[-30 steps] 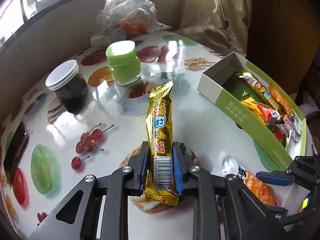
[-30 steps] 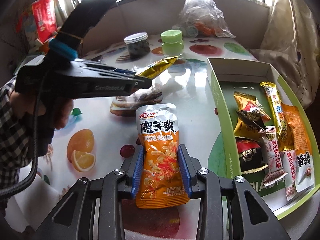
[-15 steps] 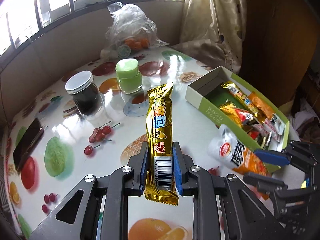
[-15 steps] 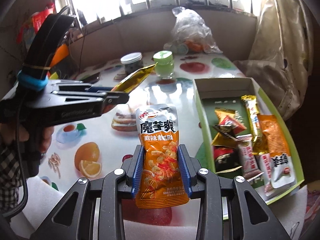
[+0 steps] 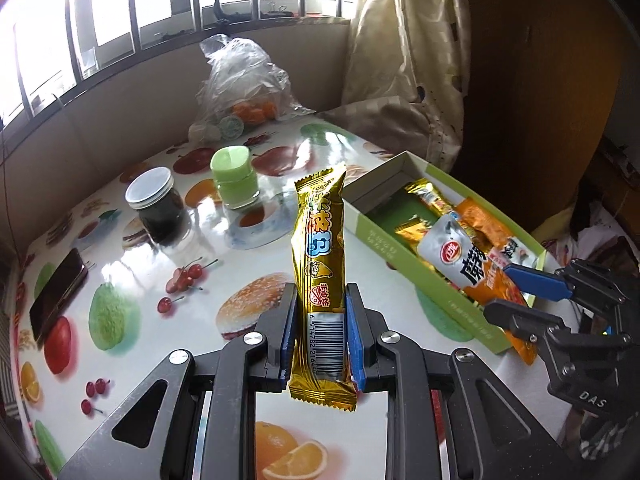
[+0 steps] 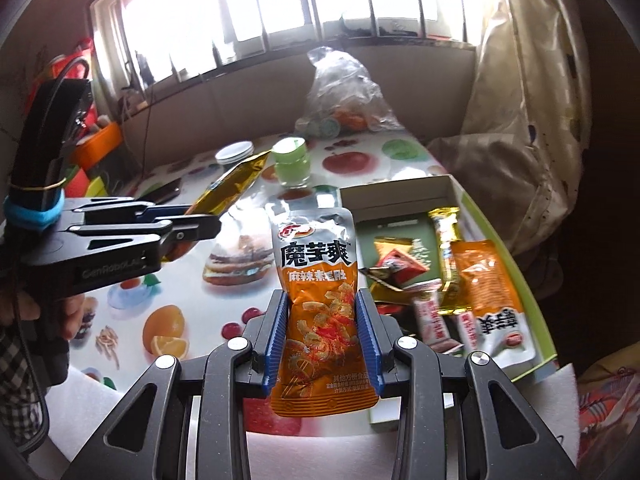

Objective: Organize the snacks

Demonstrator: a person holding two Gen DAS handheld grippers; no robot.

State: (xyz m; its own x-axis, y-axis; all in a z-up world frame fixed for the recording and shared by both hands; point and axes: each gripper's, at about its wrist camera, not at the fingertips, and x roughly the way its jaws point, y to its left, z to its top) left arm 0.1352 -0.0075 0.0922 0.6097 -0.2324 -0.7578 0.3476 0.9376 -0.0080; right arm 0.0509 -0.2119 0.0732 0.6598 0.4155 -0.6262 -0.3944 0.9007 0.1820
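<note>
My left gripper (image 5: 319,304) is shut on a long gold snack bar (image 5: 320,248), held upright above the fruit-print table (image 5: 132,292). The right wrist view shows that same bar (image 6: 230,186) sticking out of the left gripper (image 6: 200,224) at the left. My right gripper (image 6: 322,304) is shut on an orange and silver snack pouch (image 6: 318,292); in the left wrist view this pouch (image 5: 468,268) hangs over the near rim of the green and white box (image 5: 384,244). The box (image 6: 540,304) holds several wrapped snacks (image 6: 444,256).
Behind the gold bar stand a dark jar with a white lid (image 5: 154,204) and a green-lidded jar (image 5: 234,178). A plastic bag of oranges (image 5: 240,88) sits at the back. A phone (image 5: 56,288) lies at the table's left edge. A curtain (image 5: 404,40) hangs right.
Both grippers have risen and pulled back from the table with their snacks still held. The orange pouch has moved from beside the box to over its near rim.
</note>
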